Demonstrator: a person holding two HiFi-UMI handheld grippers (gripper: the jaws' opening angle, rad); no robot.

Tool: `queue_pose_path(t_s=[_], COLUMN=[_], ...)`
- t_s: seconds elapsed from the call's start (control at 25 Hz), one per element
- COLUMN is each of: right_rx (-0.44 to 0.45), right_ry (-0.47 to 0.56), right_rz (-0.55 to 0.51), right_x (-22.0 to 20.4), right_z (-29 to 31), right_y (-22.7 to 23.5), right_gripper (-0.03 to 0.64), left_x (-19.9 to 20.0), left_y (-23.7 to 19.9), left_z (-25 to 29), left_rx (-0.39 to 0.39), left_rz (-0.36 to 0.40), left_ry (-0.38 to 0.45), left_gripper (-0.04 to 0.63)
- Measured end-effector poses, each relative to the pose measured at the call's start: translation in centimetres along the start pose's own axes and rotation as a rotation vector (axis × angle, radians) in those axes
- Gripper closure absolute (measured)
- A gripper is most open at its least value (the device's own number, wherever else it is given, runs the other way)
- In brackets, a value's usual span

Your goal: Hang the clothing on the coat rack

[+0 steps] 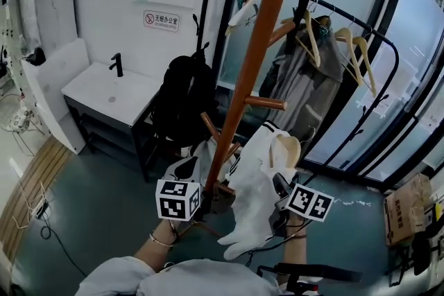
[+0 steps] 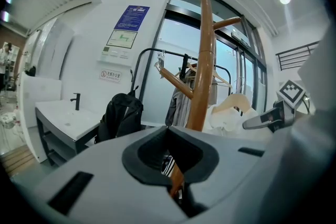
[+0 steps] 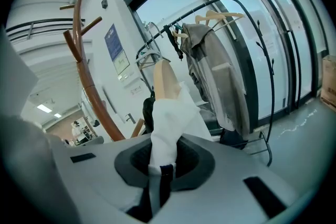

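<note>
A white garment (image 1: 253, 197) on a wooden hanger (image 1: 286, 148) hangs just right of the brown wooden coat rack pole (image 1: 257, 52). My right gripper (image 1: 277, 185) is shut on a fold of this garment; in the right gripper view the white cloth (image 3: 168, 128) rises out of the jaws (image 3: 160, 176) up to the hanger (image 3: 164, 78). My left gripper (image 1: 191, 173) sits low beside the pole's left, its jaws close together. In the left gripper view the pole (image 2: 202, 76) stands straight ahead, and striped cloth shows past the gripper (image 2: 176, 176).
A black backpack (image 1: 184, 100) hangs on the rack's left side. A short peg (image 1: 267, 103) sticks out to the right above the garment. Behind stands a black clothes rail (image 1: 374, 45) with a grey coat (image 1: 305, 90). A white sink counter (image 1: 111, 90) stands at the left.
</note>
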State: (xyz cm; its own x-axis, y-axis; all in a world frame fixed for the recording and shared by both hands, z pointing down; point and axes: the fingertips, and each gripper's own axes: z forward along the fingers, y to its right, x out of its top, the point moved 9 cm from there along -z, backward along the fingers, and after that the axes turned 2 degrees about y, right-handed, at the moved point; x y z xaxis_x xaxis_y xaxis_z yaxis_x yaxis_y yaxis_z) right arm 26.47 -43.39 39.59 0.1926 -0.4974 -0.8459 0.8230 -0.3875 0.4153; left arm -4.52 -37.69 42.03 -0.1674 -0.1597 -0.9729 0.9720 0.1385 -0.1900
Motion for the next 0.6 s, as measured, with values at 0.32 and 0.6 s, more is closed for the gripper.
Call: queue_pose_path(t_s=[0.32,0.6], right_rx=[0.039,0.103], right_ry=[-0.013,0.02], right_rz=[-0.093,-0.168], right_x=[3.0,6.1], right_z=[0.8,0.8], right_y=[-0.2,-1.4], right_gripper=[0.572,0.577], left_x=[1.3,1.9], left_y=[-0.5,-0.5], left_z=[-1.4,-1.9], left_rx=[0.044,0.053], left_rz=[0.016,0.026], left_ry=[0.043,0.055], left_gripper=[0.586,0.586])
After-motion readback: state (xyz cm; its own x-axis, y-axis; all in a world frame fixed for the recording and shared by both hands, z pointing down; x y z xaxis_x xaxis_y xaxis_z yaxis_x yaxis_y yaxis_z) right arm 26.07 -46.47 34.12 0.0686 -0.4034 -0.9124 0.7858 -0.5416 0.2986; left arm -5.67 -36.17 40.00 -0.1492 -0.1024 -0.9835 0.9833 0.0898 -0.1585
